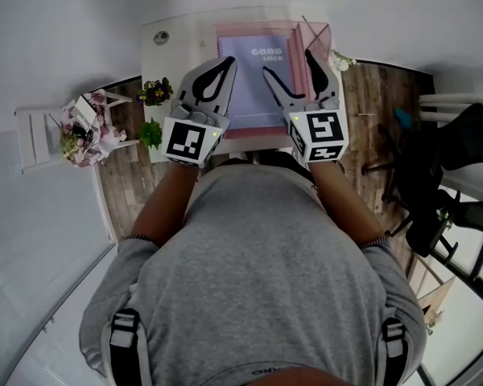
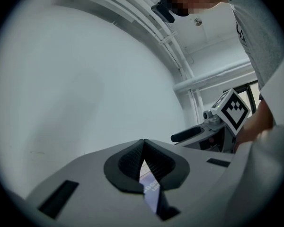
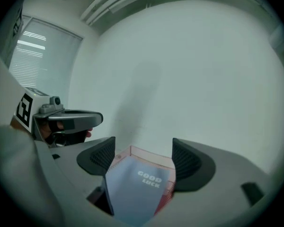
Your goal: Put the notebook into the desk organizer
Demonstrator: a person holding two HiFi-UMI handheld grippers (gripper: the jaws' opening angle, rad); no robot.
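Resting in the pink desk organizer (image 3: pixel 149 152), the notebook (image 3: pixel 138 189) is looking put away.
The right claw (image 3: pixel 144 156) is hanging wide and empty, with the notebook lying just below it. The left claw (image 1: pixel 224 64) is hanging beside it, pinched shut on nothing. Little seems left to do.

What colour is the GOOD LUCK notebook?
The notebook is pale bluish-purple with white letters; the right gripper view shows it best.
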